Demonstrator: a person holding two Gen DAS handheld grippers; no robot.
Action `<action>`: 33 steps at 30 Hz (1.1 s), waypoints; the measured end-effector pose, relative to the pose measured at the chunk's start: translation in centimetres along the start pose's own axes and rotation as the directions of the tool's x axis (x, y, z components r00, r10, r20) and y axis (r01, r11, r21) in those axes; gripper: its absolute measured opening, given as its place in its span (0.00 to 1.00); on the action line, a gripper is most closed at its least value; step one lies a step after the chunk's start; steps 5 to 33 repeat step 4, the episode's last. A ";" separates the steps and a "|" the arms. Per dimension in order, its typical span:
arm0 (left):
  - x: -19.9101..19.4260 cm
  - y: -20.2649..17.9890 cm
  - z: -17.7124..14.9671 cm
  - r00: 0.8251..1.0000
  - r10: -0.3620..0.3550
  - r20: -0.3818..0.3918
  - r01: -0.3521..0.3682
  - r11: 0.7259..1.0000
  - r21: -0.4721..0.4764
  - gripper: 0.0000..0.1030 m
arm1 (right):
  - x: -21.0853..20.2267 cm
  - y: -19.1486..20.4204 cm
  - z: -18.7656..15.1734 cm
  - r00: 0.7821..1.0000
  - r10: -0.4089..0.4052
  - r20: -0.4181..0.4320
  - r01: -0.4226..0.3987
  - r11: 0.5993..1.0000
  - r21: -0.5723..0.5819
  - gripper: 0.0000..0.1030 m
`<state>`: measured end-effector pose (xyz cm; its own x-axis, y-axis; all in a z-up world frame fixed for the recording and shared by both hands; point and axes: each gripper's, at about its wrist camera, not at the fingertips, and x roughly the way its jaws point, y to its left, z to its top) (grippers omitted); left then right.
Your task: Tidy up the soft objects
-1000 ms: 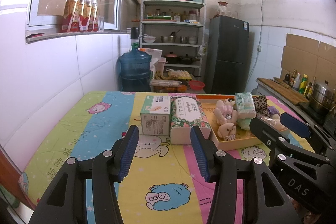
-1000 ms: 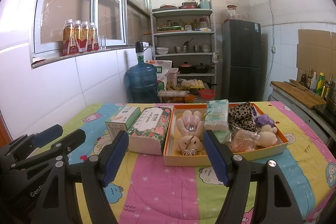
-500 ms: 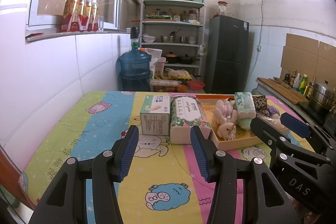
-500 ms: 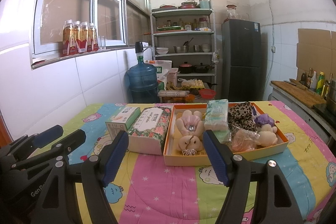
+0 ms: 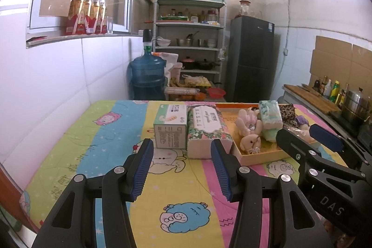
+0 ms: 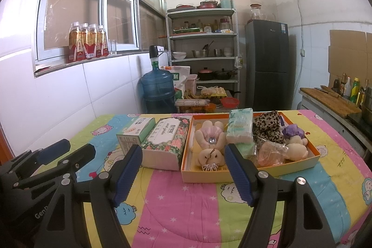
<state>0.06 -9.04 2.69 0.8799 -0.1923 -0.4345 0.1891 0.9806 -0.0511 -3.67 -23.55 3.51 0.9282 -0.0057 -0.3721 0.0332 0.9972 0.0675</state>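
Both claws parked low over the desk, nothing pinched. Left claw (image 5: pixel 182 169) spread partway with only the cartoon-print quilt cover (image 5: pixel 111 131) showing between the blue ribbed pads (image 5: pixel 141 171). Right claw (image 6: pixel 183 174) spread wider, also empty, aimed at the orange tray (image 6: pixel 300 163).

Soft stuff mostly piled in that shallow cardboard tray already: a pink-and-beige plush bunny (image 6: pixel 210 145) lying along the left side, a mint tissue pack (image 6: pixel 240 129) propped on top of another pale green pack, a leopard-print fabric pouch (image 6: pixel 267 129) behind, a crinkly clear bag with something orange inside (image 6: pixel 270 152), a purple bit (image 6: pixel 293 131) and a cream plush (image 6: pixel 296 150) at the right end. Just left of the tray, touching or nearly so: a floral soft-pack of tissues (image 6: pixel 166 143), then a stiff green-and-white carton (image 6: pixel 136 131) beside it.

Handling guesses: all light and squashy, so no crushing worries, but likely to sag or fold out of a shallow pinch. Bunny probably best grabbed across the body, not the ears. Floral pack looks wide, film wrap likely slick, so better taken across the narrow side near the middle. Clear bag probably slippery and noisy; pinching the gathered top seems safest. Carton rigid, edges square, easy grip.
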 end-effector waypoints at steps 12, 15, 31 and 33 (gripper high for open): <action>-0.1 0.2 -0.1 1.000 0.011 0.008 -0.011 1.000 0.005 0.59 | 0.0 -0.1 -0.2 1.000 0.010 -0.002 -0.010 1.000 0.004 0.70; -0.1 0.2 -0.1 1.000 0.011 0.008 -0.011 1.000 0.005 0.59 | 0.0 -0.1 -0.2 1.000 0.010 -0.002 -0.010 1.000 0.004 0.70; -0.1 0.2 -0.1 1.000 0.011 0.008 -0.011 1.000 0.005 0.59 | 0.0 -0.1 -0.2 1.000 0.010 -0.002 -0.010 1.000 0.004 0.70; -0.1 0.2 -0.1 1.000 0.011 0.008 -0.011 1.000 0.005 0.59 | 0.0 -0.1 -0.2 1.000 0.010 -0.002 -0.010 1.000 0.004 0.70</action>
